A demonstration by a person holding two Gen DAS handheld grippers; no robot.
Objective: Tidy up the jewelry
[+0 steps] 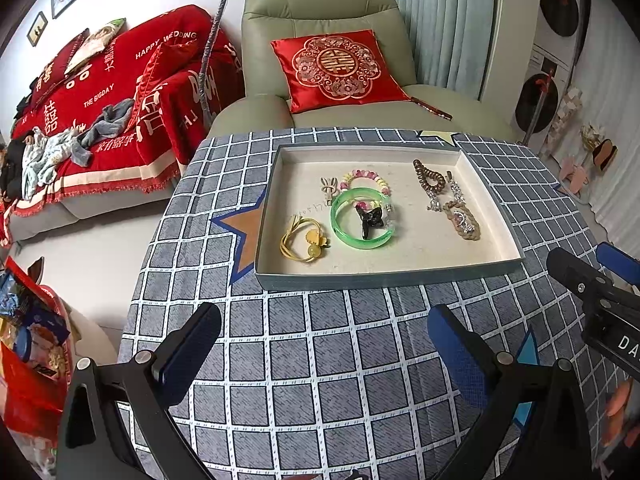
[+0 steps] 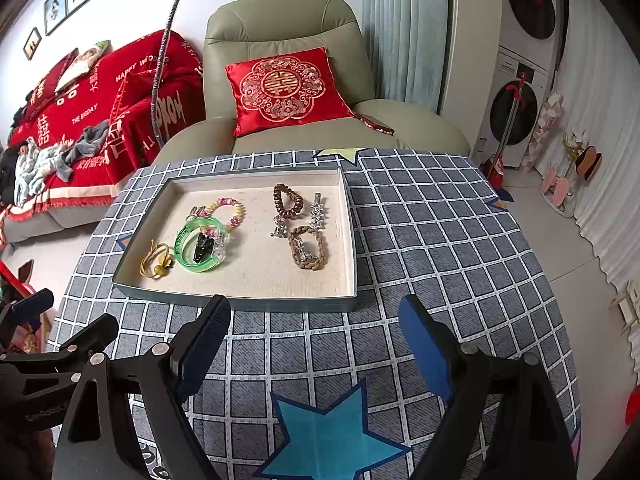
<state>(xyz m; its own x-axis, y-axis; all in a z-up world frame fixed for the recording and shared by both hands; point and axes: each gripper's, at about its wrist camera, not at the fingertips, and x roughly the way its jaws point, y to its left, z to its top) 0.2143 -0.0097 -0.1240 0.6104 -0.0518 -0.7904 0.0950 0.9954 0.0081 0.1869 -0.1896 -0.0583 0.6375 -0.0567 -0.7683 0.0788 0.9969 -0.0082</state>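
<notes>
Shallow grey-rimmed cream-lined tray (image 2: 256,304) at 12 o'clock holds translucent green plastic bangle (image 2: 182,256). Left gripper (image 1: 324,340) and right gripper (image 2: 314,330): fingers apart, empty.

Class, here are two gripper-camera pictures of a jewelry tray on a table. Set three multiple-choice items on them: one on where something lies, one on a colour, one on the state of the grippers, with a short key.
1. Where does the black star-shaped hair clip lie?
A. Inside the ring of the translucent green bangle
B. On the checked tablecloth outside the tray
C. On the armchair cushion

2. What colour is the hair tie with round beads at the tray's near left?
A. Blue
B. Yellow
C. White

3. How do the left gripper and right gripper stand?
A. Both shut on jewelry
B. One holds the bangle
C. Both open and holding nothing

Key: 1 A, the clip sits within the bangle's ring in the shallow grey-rimmed tray. 2 B, its cord and beads are yellow. 3 C, each shows parted fingers over the grey checked tablecloth, nothing between them.
</notes>
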